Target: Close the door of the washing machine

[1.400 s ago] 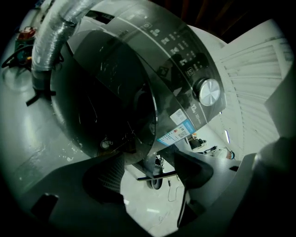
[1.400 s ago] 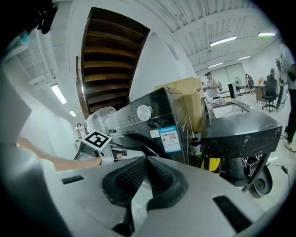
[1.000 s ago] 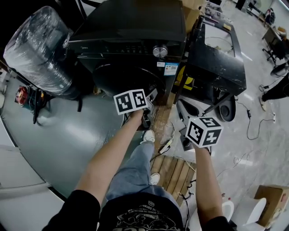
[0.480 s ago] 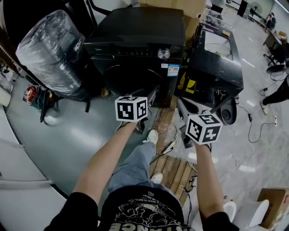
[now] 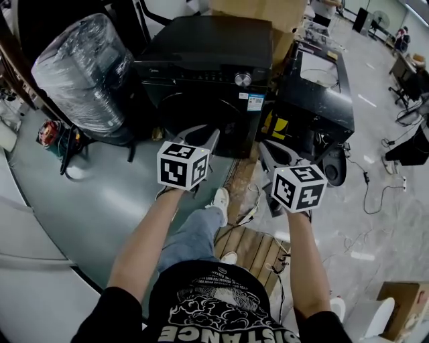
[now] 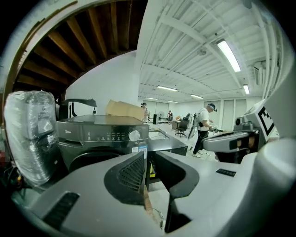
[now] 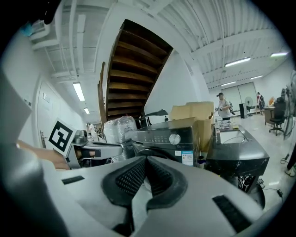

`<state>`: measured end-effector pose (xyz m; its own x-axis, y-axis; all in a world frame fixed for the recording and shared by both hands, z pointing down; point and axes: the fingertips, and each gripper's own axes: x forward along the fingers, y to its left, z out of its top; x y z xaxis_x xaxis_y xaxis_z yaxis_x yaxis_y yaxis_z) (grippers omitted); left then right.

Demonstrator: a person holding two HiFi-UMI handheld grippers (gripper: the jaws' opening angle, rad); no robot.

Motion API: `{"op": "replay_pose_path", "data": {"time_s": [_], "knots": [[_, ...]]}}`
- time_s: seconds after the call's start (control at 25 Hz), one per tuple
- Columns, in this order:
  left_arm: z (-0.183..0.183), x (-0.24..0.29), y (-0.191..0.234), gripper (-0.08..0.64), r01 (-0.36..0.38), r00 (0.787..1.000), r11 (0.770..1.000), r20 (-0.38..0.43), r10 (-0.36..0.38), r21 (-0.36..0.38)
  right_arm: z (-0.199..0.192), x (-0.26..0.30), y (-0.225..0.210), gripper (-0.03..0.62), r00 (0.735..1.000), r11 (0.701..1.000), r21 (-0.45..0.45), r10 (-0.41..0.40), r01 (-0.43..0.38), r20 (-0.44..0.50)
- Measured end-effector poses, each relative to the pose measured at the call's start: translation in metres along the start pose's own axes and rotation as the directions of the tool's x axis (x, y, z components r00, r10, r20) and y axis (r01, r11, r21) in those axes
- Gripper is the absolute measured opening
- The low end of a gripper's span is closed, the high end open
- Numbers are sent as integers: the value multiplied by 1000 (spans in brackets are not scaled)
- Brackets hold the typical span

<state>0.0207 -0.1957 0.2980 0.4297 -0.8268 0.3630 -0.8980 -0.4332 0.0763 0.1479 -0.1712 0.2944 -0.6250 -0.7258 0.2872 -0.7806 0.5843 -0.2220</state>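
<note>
The dark front-loading washing machine (image 5: 208,67) stands ahead of me, its round door (image 5: 201,114) lying flush against the front. My left gripper (image 5: 209,136) hangs in the air short of the door and touches nothing. Its jaws are closing, with a narrow gap and nothing between them (image 6: 149,157). To its right, my right gripper (image 5: 267,151) is held at about the same height, shut and empty (image 7: 145,159). In both gripper views the machine (image 6: 104,136) (image 7: 162,136) shows beyond the jaws.
A plastic-wrapped bundle (image 5: 80,74) stands left of the machine. A black cabinet (image 5: 315,94) stands close on its right. A wooden pallet (image 5: 251,244) and cables lie at my feet. A cardboard box (image 5: 251,8) stands behind the machine. People stand far off in the hall.
Both grippers have risen and drawn back from the machine's front. The left gripper has rolled, so its marker cube shows other faces, and its jaws have narrowed.
</note>
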Motion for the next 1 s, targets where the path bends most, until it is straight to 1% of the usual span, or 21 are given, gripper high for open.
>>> {"op": "replay_pose_path", "data": {"time_s": [0.08, 0.16, 0.28, 0.36, 0.56, 0.72, 0.8, 1.0], "knots": [[2, -12, -2, 83, -4, 1000, 999, 8, 4, 32, 5, -6, 3, 20, 1000, 1000, -17, -7, 7, 8], [3, -23, -3, 74, -9, 1000, 999, 19, 8, 41, 8, -11, 6, 20, 1000, 999, -37, -14, 14, 13], [6, -37, -5, 58, -4, 998, 1000, 55, 4, -10, 12, -17, 10, 20, 1000, 999, -42, -16, 17, 25], [7, -44, -7, 52, -3, 997, 1000, 73, 5, -23, 15, -20, 11, 20, 999, 999, -34, -19, 20, 39], [-2, -50, -6, 32, -36, 998, 999, 58, 34, 34, 20, -25, 15, 20, 998, 996, -78, -26, 31, 56], [0, -54, -1, 26, -53, 996, 998, 77, 50, 40, 11, -26, 11, 20, 998, 995, -89, -47, 50, 41], [3, -55, 0, 26, -56, 995, 998, 86, 52, 41, 11, -28, 7, 20, 997, 995, -80, -57, 60, 44], [1, -53, 0, 26, -59, 996, 997, 74, 56, 42, 15, -34, 2, 20, 996, 995, -66, -76, 80, 54]]}}
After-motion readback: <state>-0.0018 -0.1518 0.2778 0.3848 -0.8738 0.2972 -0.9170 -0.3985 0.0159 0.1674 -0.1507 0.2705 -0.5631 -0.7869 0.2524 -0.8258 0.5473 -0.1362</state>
